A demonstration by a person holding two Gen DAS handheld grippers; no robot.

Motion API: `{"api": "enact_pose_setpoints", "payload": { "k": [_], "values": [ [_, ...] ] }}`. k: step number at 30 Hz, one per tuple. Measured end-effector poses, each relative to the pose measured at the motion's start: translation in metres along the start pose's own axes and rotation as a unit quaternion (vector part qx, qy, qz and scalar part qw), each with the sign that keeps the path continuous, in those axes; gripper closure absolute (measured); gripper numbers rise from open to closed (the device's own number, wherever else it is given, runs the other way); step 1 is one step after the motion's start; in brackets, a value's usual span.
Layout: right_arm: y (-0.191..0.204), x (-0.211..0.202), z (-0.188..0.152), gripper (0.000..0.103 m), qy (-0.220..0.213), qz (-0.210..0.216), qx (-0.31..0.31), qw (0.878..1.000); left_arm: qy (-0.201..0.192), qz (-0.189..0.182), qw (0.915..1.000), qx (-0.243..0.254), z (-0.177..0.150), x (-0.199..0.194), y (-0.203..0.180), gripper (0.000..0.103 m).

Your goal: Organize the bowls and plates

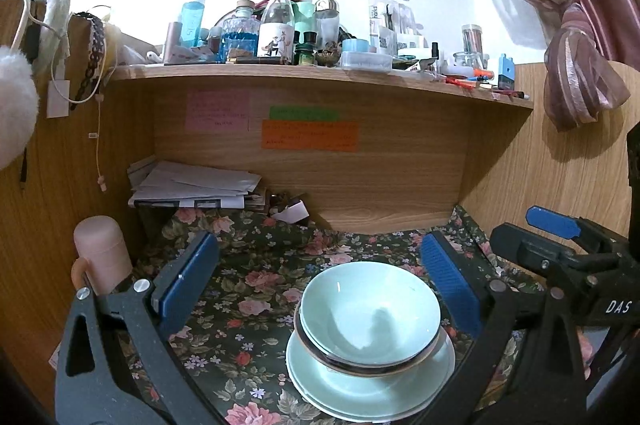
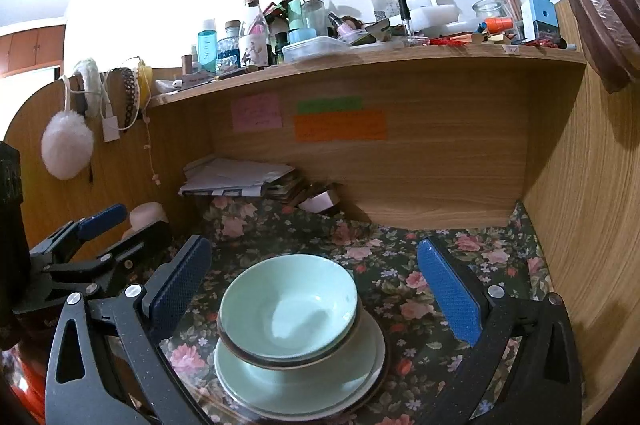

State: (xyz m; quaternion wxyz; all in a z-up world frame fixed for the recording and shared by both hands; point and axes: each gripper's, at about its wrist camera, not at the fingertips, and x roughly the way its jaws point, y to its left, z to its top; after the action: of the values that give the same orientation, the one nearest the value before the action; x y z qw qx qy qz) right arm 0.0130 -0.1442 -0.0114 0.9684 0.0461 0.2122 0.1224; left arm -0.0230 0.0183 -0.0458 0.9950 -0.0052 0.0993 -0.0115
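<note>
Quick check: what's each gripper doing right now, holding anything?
Left gripper: open, holding nothing; the stacked bowls sit free.
Right gripper: open, holding nothing.

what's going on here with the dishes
A person holds a gripper in each hand over a desk nook. Both the left gripper and the right gripper stand wide open and hold nothing. Between their fingers sits a stack on the floral cloth: pale green bowls nested on top of green plates. No pad touches the stack, so it looks set down and finished, or nearly so. The shelf above is crowded with bottles.
</note>
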Motion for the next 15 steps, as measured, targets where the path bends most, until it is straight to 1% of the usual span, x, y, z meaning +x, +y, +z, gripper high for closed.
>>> {"api": "enact_pose_setpoints", "payload": {
  "k": [15],
  "values": [
    [0.0045, -0.0027, 0.0006, 0.0, -0.003, 0.001, -0.003, 1.0, -0.003, 0.001, 1.0, 0.004, -0.0012, -0.0018, -0.0031, 0.001]
  ]
}}
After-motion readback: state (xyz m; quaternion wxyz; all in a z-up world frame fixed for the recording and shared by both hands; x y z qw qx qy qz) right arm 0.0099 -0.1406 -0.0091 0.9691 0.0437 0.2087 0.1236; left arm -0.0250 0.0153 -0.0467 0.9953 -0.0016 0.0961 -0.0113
